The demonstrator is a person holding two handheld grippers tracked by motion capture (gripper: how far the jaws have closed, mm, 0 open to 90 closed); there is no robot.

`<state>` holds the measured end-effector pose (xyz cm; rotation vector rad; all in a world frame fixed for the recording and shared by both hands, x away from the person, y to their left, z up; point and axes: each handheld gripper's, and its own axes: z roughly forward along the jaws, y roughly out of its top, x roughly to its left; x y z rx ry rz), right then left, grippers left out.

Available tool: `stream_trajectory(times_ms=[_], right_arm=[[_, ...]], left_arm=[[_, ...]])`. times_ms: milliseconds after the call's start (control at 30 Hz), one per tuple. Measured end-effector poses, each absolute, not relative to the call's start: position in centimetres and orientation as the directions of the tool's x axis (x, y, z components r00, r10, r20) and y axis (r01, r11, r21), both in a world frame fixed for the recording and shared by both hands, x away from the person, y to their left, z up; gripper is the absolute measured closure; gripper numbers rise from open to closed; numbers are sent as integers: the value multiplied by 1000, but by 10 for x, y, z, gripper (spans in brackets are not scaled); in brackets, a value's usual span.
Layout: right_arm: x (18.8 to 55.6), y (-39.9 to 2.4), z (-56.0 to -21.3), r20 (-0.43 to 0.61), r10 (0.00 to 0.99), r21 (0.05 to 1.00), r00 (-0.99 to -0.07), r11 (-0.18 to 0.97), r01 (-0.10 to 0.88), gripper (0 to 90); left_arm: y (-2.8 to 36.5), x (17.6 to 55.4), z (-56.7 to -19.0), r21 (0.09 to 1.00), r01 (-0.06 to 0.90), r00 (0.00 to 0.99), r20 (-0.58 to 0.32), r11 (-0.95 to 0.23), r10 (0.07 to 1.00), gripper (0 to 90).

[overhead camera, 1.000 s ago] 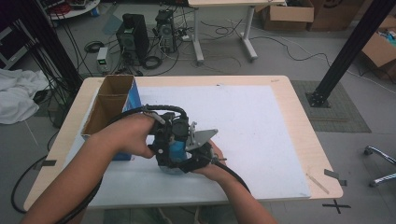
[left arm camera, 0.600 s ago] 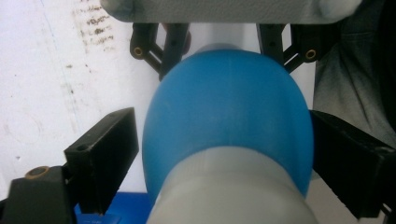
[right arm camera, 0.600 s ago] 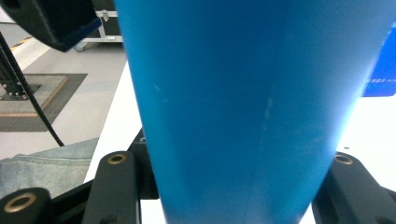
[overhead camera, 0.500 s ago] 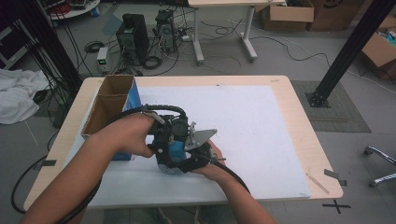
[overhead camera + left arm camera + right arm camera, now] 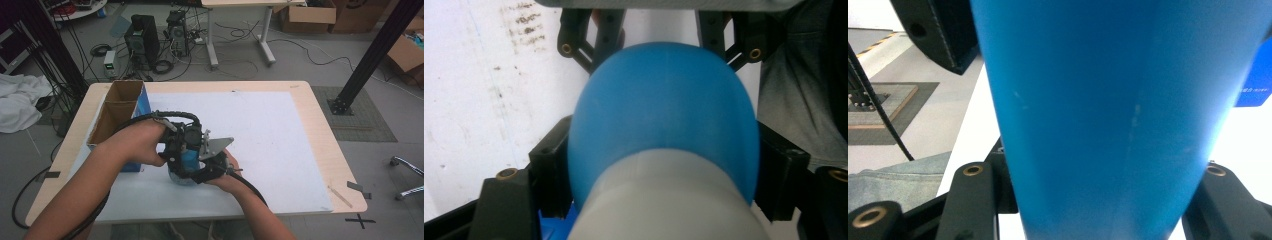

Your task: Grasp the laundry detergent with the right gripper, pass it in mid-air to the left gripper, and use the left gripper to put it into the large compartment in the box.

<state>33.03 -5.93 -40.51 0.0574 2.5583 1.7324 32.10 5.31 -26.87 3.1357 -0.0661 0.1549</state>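
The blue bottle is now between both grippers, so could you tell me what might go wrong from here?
1. The left gripper has just been closing on the blue bottle at its rounded shoulder; the fingers could slide off that curve.
2. The right gripper clamps the smooth body; opposing pulls might twist the bottle loose.
3. The cardboard box stands close beside the left hand and could get knocked.

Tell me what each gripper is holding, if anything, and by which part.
Both hold one blue bottle: the right gripper clamps its blue body; the left gripper, jaws just closing, grips beside its white end.
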Motion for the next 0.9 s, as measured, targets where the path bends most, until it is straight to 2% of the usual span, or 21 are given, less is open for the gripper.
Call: stream_trajectory(times_ms=[400,900], right_arm=[[329,-58,-407,-18,60,928,-998,373,5,453],[330,-54,-407,-7,49,934,-999,357,11,455]], left_arm=[[53,321,-268,-10,-48,993,103,-999,-48,344],[57,321,-271,-24,-54,992,116,-998,-57,359]])
